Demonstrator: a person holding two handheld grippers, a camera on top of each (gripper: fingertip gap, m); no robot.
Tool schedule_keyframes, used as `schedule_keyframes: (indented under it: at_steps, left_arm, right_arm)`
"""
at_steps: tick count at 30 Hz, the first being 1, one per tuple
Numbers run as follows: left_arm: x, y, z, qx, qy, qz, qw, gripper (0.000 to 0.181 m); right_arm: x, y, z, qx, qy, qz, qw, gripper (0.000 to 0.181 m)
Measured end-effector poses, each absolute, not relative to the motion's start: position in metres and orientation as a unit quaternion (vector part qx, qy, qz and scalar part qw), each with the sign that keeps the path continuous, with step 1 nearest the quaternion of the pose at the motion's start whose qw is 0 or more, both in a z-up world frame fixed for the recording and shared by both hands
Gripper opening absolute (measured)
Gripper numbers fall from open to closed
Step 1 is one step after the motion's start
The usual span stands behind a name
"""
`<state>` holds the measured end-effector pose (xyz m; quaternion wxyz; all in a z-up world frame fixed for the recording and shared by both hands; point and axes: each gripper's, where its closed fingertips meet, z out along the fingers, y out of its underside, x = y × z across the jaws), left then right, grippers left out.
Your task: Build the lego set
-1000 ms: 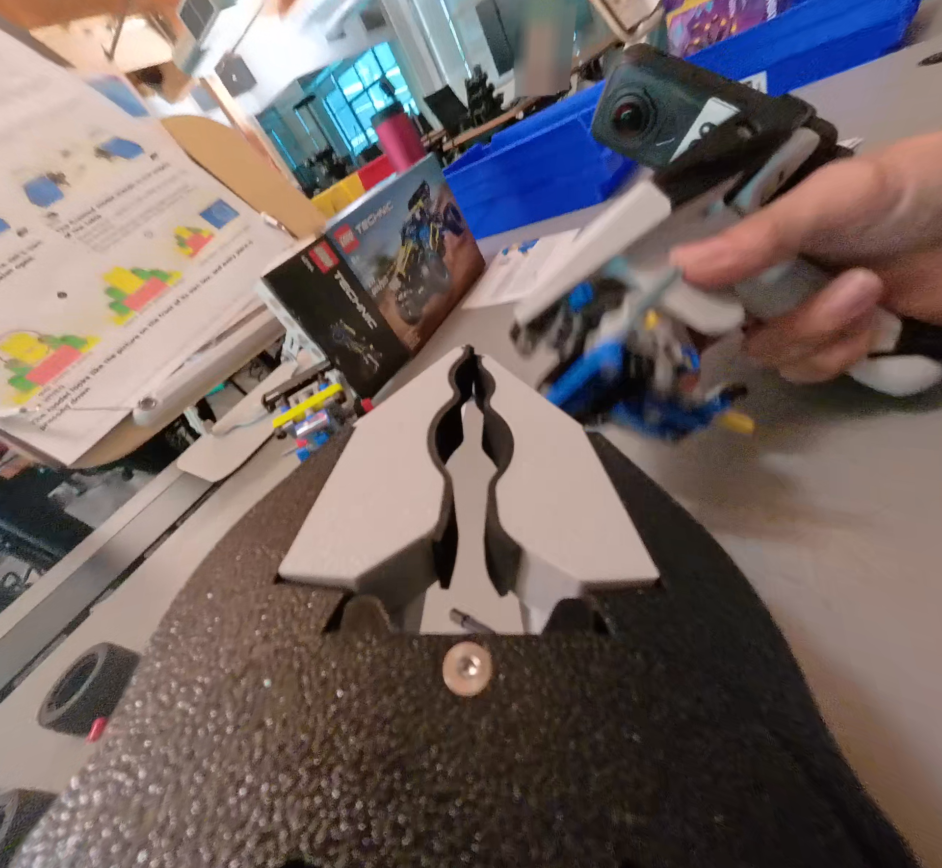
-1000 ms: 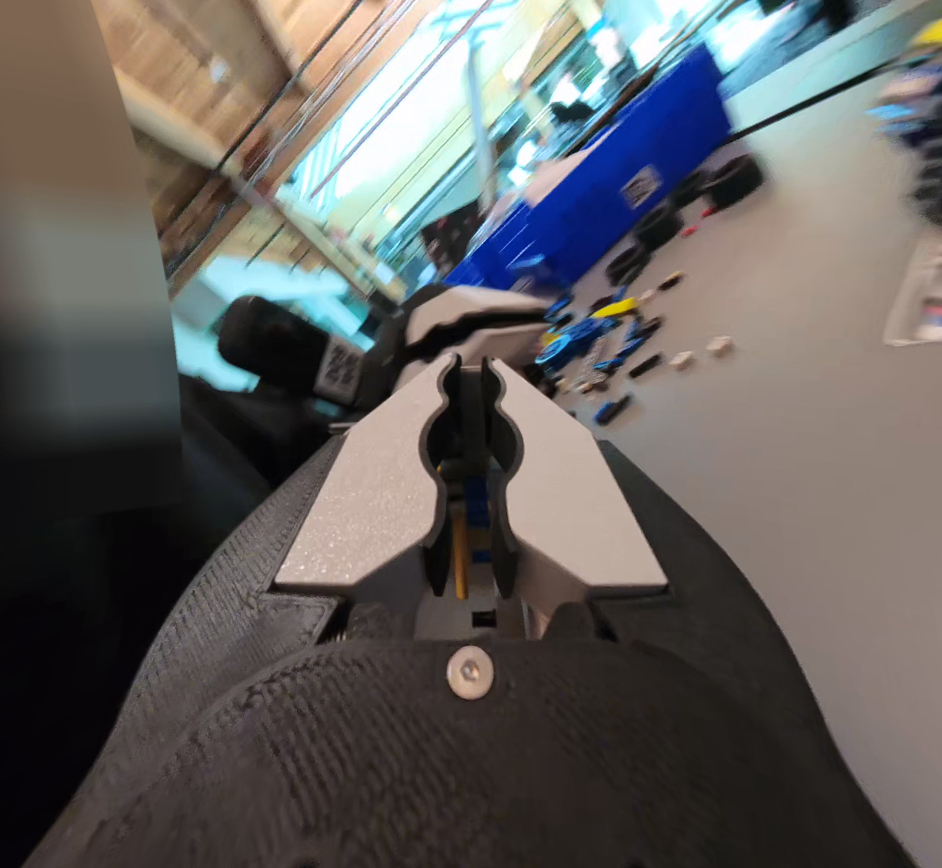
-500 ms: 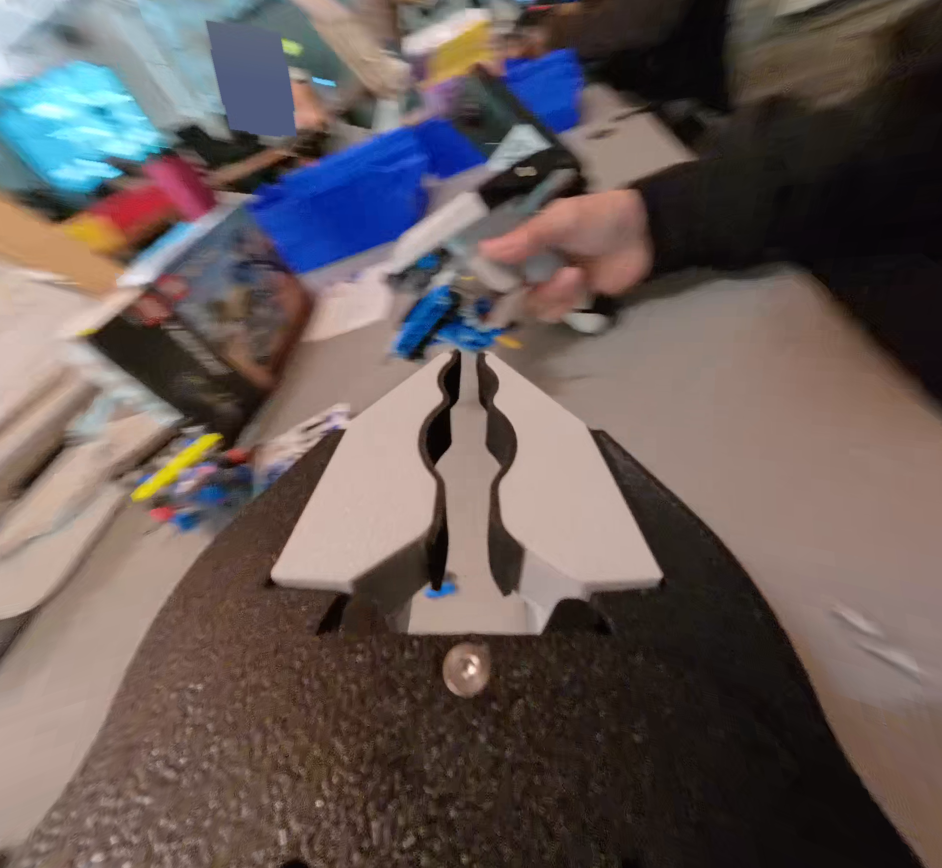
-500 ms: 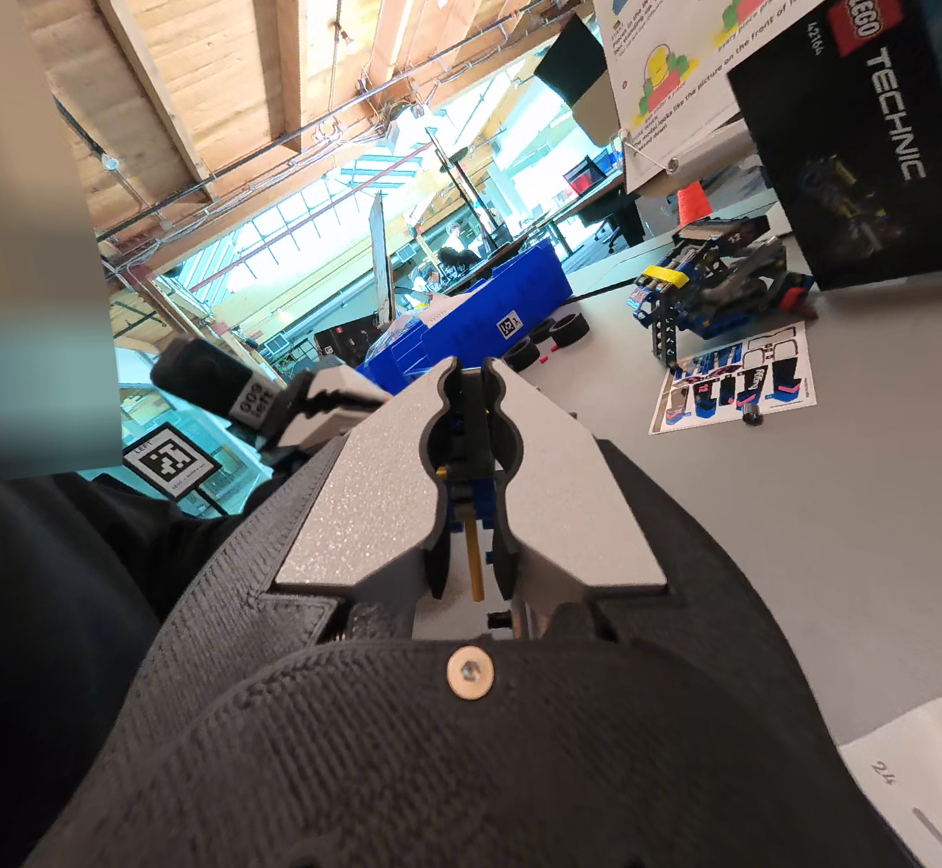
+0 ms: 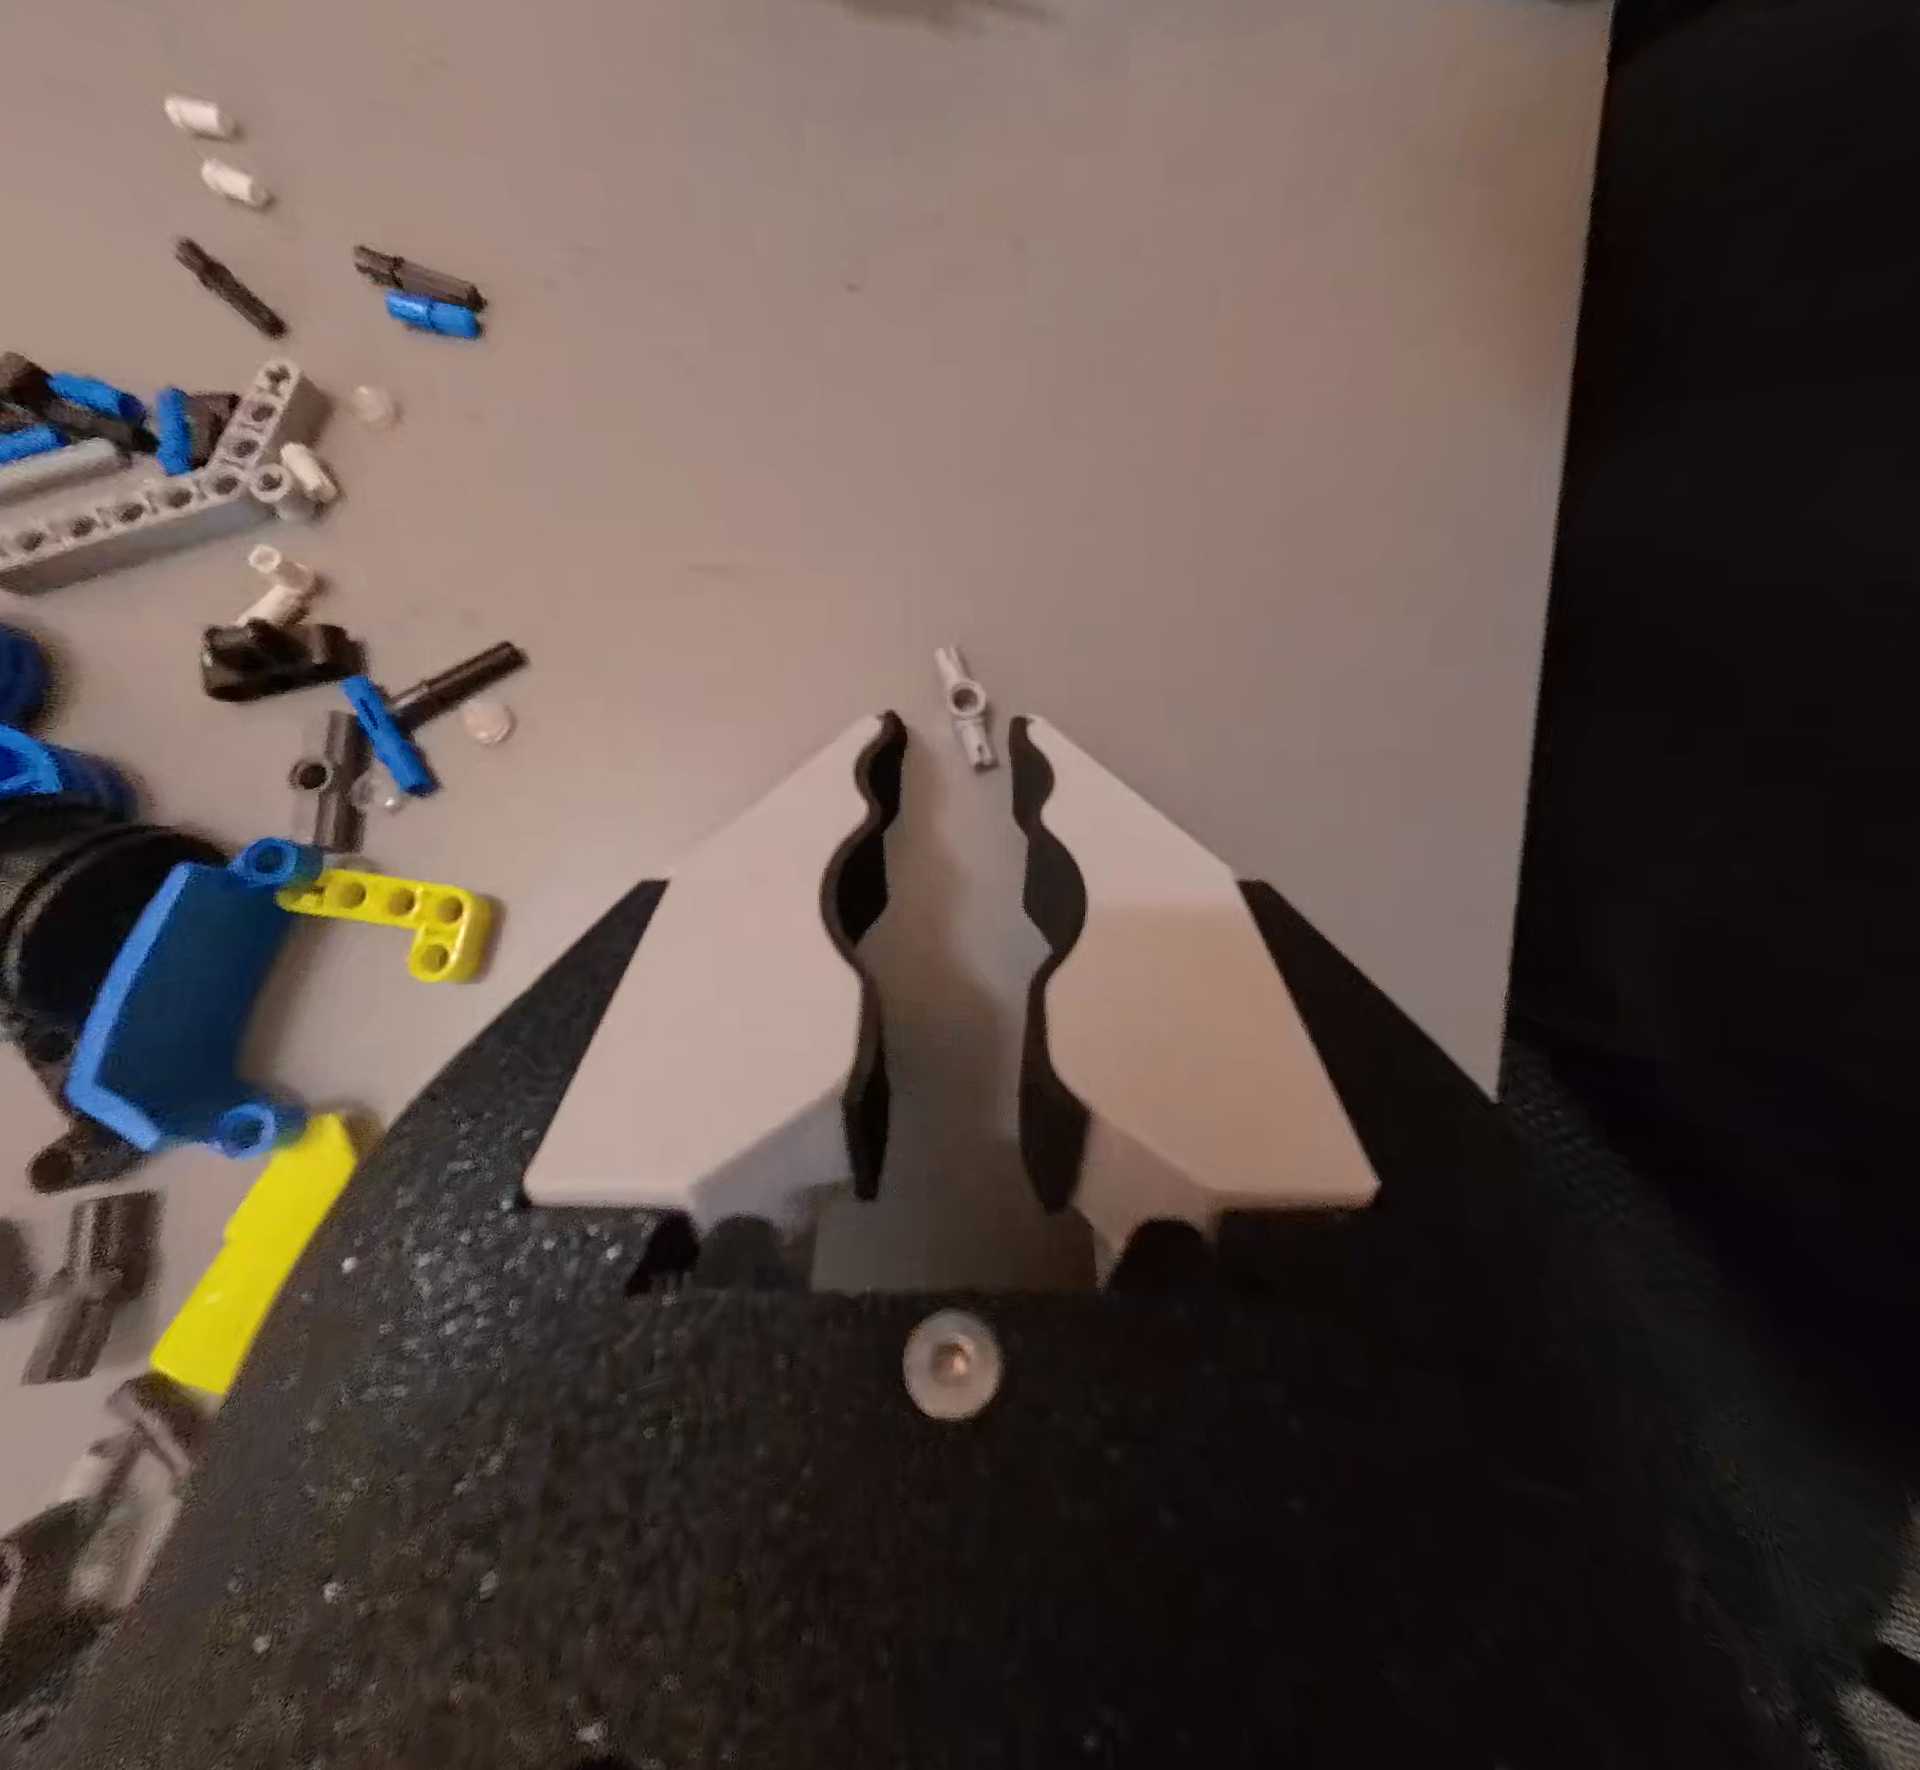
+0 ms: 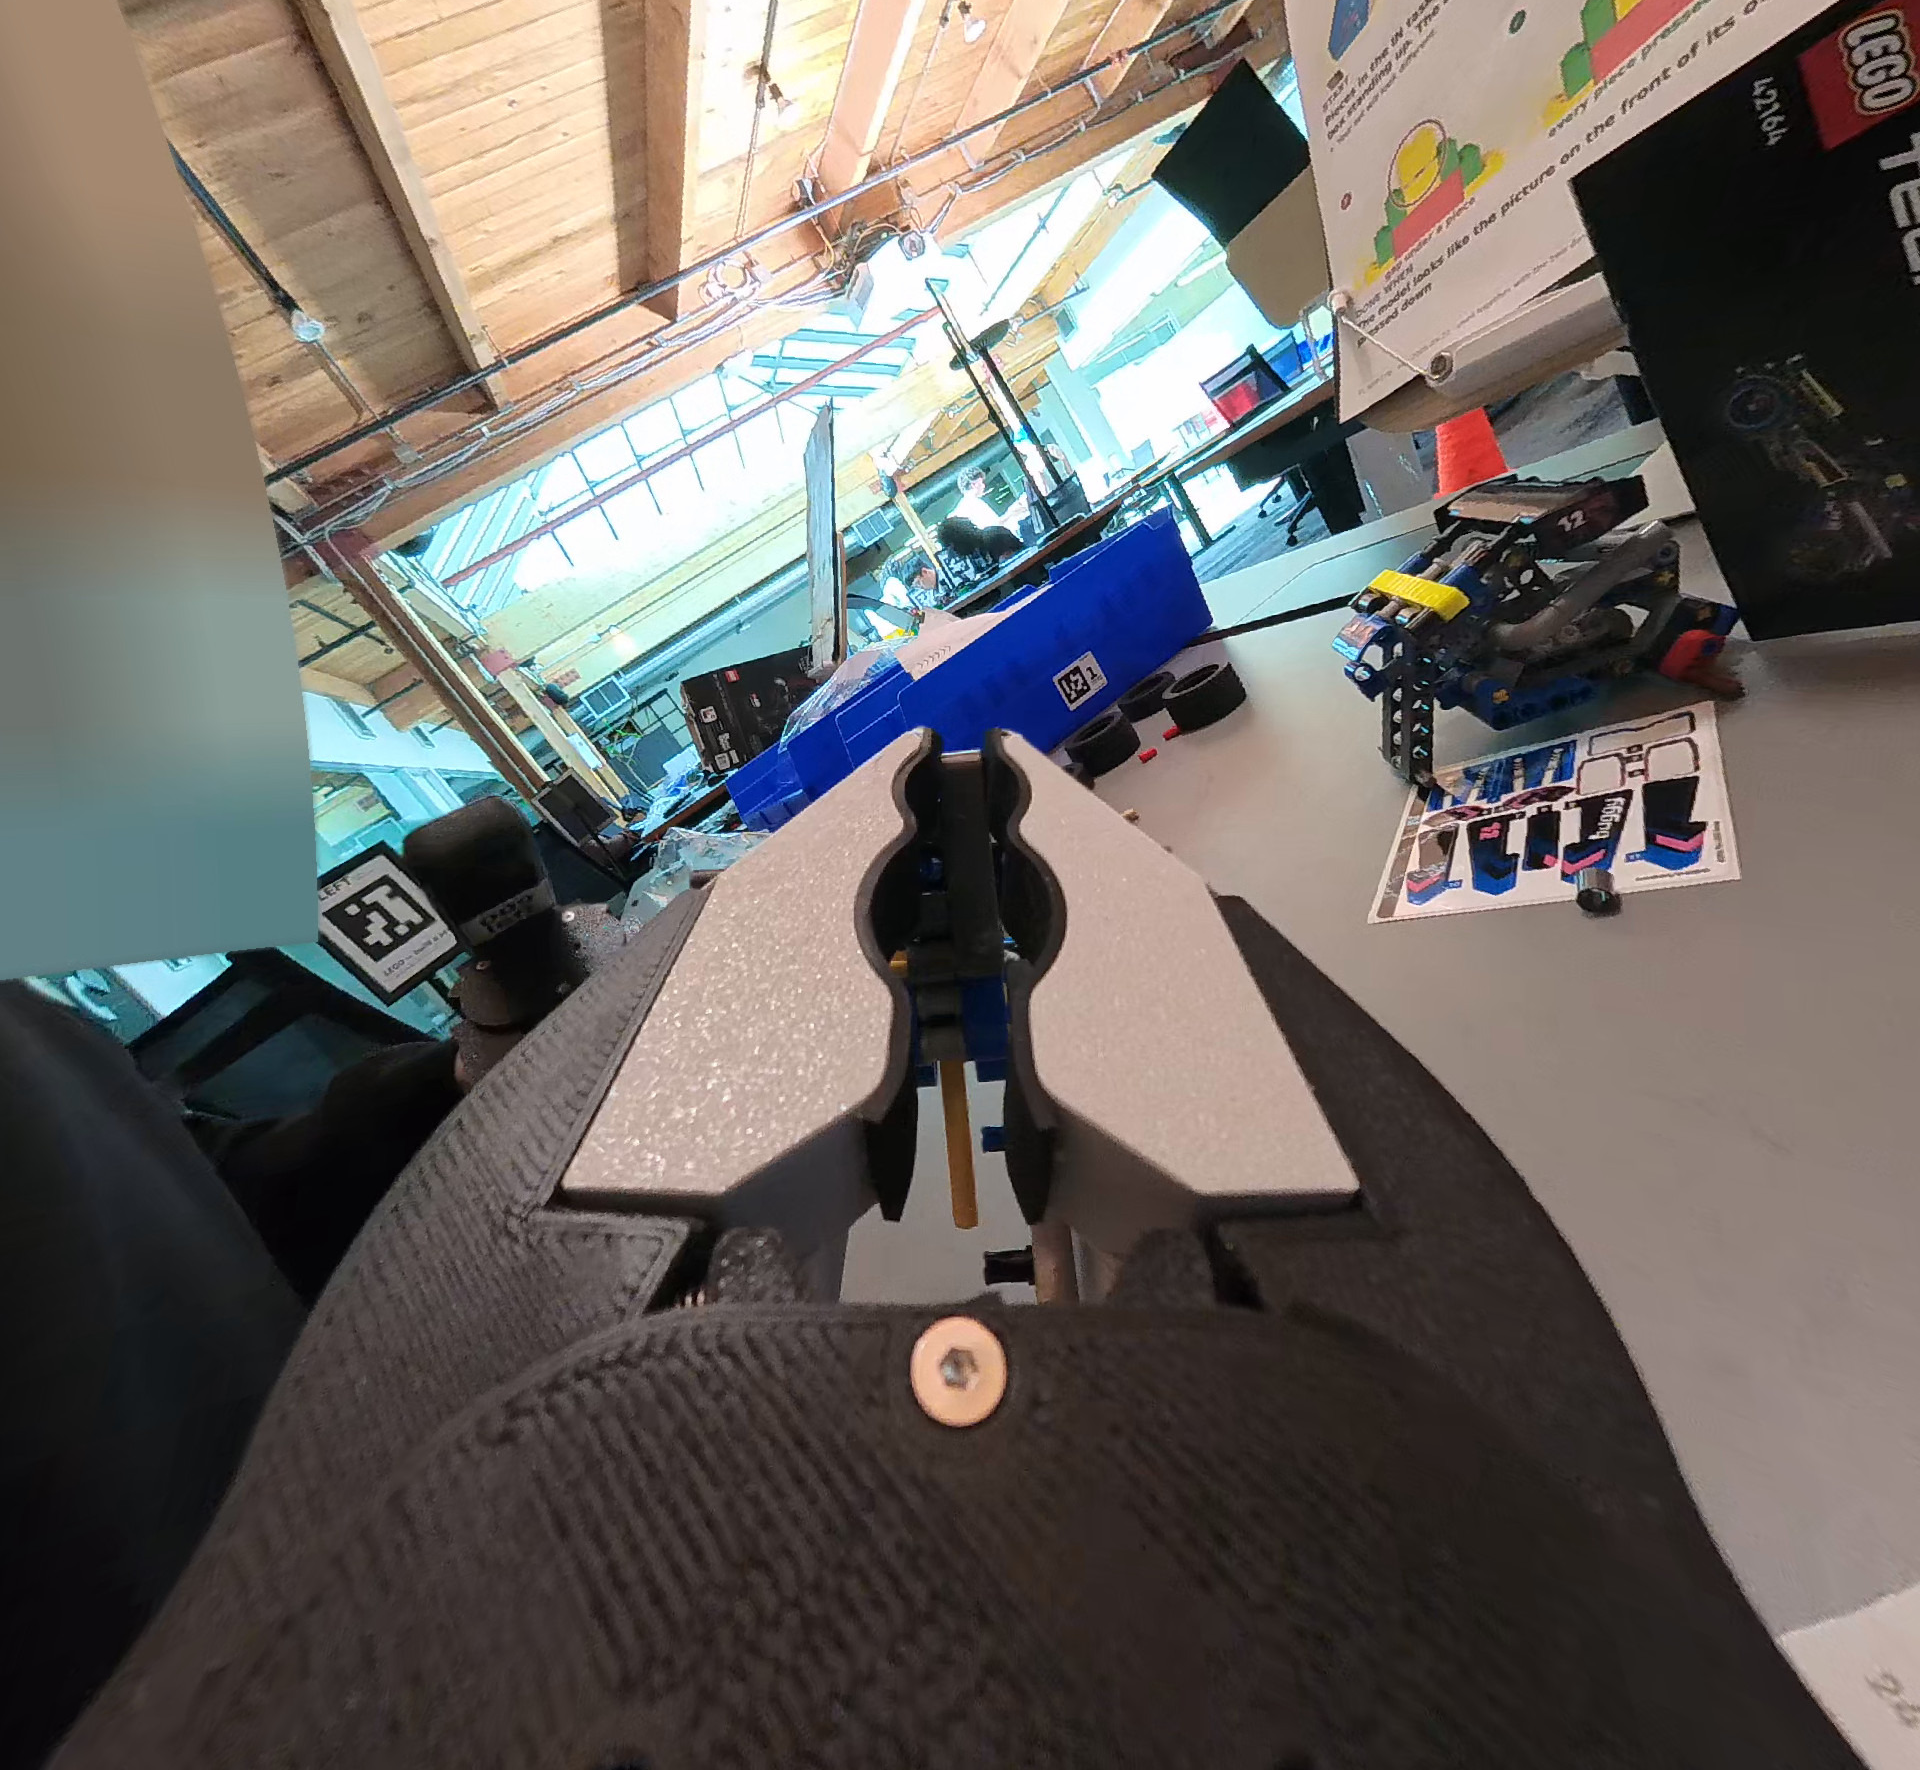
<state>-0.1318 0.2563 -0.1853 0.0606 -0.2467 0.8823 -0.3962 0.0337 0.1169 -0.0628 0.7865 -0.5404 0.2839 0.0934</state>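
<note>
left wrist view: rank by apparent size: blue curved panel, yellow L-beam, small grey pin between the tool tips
1. blue curved panel, largest.
2. yellow L-beam.
3. small grey pin, smallest, lying between the open left tool tips.
All lie flat on the table, so the order holds.

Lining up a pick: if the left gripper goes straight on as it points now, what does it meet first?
The small grey connector, lying on the grey table just off the open left gripper. The connector sits nearly centred between the tips; height above the table is unclear.

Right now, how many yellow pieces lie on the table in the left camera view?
2: an L-shaped yellow beam beside the blue panel, and a longer yellow piece below it, partly hidden by the left claw's body.
</note>
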Motion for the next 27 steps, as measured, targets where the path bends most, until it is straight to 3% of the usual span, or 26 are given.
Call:
schedule_keyframes:
  at_steps: [4,8,14,19,27]
  left_arm:
    - [-0.135,0.258,-0.186,-0.235,0.891,-0.378,0.089,0.019]
    - [-0.133,0.254,-0.187,-0.225,0.889,-0.388,0.097,0.003]
    - [-0.132,0.251,-0.186,-0.228,0.888,-0.39,0.09,0.002]
    - [-0.124,0.227,-0.172,-0.333,0.819,-0.464,-0.049,0.002]
    - [-0.102,0.205,-0.137,-0.399,0.657,-0.585,-0.258,0.003]
  right_arm:
    - [0.031,0.118,-0.063,-0.545,0.282,0.088,0.784,0.007]
    - [0.03,0.119,-0.063,-0.549,0.279,0.088,0.783,0.007]
    - [0.03,0.12,-0.063,-0.552,0.279,0.083,0.782,0.007]
    - [0.022,0.134,-0.072,-0.624,0.247,0.024,0.741,0.007]
    - [-0.015,0.17,-0.11,-0.812,0.071,-0.072,0.574,0.007]
